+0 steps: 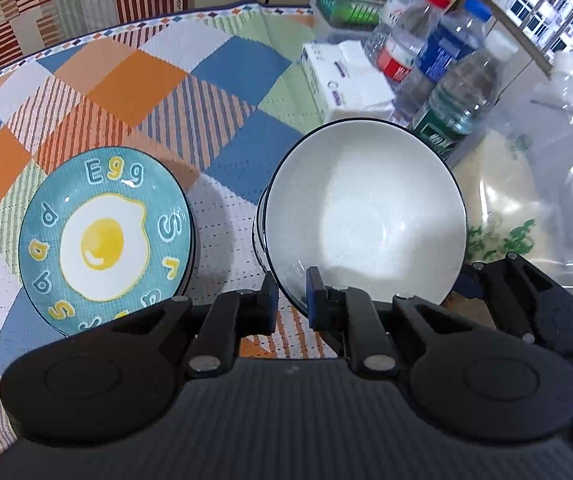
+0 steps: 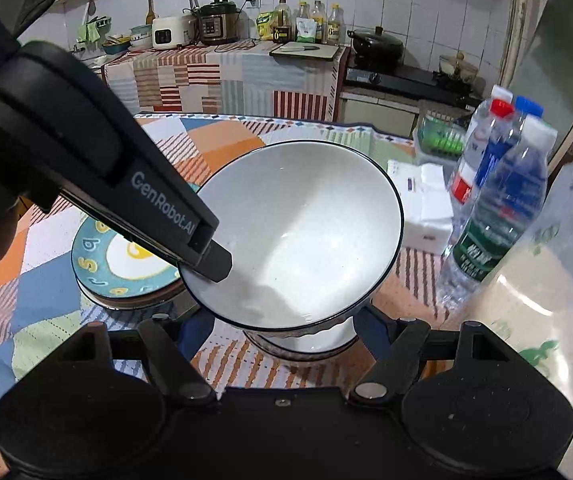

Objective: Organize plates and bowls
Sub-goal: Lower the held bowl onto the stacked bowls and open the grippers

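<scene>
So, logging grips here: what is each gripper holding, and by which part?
Left gripper pinches the white dark-rimmed ceramic bowl by its near rim. Right gripper stands open, holding nothing.

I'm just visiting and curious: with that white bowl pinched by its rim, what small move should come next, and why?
Probably lower the white bowl straight down. The left gripper is shut on its rim, and it hangs tilted just above another bowl on the cloth, so settling it in would nest them.
</scene>
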The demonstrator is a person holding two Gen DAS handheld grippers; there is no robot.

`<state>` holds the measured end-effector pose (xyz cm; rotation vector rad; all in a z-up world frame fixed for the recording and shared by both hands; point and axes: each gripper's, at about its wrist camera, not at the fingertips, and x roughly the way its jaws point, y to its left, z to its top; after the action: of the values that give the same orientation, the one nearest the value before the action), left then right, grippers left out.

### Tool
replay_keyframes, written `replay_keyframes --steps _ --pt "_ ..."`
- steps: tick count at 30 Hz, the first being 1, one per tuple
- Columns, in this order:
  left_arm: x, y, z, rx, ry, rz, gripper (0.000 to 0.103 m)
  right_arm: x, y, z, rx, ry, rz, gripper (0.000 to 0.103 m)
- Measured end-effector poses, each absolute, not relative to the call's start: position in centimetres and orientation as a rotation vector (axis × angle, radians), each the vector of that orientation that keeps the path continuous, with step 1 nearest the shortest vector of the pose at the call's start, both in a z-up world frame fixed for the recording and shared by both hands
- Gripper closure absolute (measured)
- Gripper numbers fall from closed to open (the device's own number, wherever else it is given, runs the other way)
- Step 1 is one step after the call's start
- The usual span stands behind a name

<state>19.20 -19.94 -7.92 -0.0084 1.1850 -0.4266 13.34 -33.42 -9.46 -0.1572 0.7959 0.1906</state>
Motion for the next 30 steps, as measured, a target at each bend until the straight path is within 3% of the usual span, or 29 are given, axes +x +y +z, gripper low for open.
replay_keyframes --steps 17,30 --pt "23.2 -21.1 -11.6 0.071 1.254 -0.480 0.087 15.3 -34.5 -12.4 -0.125 0.872 0.180 0.023" --pt "22.8 -20.5 -13.1 0.053 1.197 -0.499 0.087 14.7 -33.8 -13.5 -0.148 0.839 0.139 0.022"
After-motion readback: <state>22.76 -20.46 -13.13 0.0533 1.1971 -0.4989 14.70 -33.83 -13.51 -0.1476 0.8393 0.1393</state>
